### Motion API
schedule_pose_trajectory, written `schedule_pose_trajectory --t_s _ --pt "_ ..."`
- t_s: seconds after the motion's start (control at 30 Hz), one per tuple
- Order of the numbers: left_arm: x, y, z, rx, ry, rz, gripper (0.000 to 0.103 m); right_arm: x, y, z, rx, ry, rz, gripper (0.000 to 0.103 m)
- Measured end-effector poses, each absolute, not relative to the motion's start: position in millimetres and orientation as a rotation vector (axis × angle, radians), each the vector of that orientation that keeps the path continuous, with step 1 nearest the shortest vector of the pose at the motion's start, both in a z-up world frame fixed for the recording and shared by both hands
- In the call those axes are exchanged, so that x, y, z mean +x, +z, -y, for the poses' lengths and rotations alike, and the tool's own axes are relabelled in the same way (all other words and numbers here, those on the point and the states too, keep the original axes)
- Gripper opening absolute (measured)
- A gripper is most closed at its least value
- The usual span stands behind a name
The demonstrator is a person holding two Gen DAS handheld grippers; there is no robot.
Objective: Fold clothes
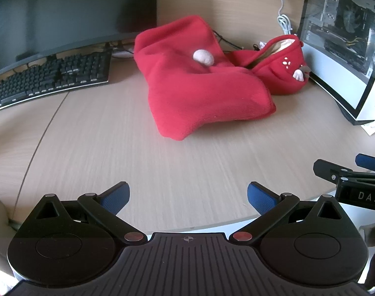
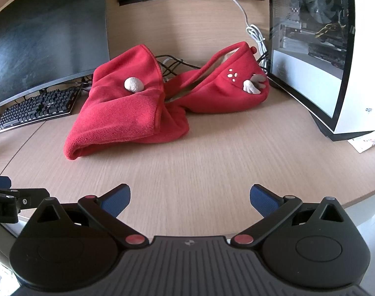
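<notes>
Fleece (image 1: 202,91) (image 2: 120,113) | red, bunched mid-desk toward the back edge, hood (image 1: 281,71) beside the PC case (image 1: 335,37) | left gripper (image 1: 187,197) jaws spread, empty, near front edge | right gripper (image 2: 189,199) likewise, ready to reach | folding likely unfinished

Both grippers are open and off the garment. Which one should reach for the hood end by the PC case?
Right, probably. The hood lies on the right, beside the PC case, nearer the right gripper. The left gripper faces the red garment's body.
</notes>
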State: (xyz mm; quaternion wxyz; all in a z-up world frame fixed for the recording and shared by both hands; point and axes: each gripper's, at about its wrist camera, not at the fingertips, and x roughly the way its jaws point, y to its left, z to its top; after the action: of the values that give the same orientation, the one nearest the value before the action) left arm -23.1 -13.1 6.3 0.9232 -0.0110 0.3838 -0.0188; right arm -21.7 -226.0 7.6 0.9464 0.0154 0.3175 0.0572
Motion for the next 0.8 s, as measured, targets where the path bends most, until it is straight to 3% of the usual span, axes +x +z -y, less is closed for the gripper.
schedule_pose_trajectory --t_s 0.8 --pt "-41 5 2 0.035 -0.061 -0.795 0.103 -43 17 216 0.017 0.086 -0.638 0.103"
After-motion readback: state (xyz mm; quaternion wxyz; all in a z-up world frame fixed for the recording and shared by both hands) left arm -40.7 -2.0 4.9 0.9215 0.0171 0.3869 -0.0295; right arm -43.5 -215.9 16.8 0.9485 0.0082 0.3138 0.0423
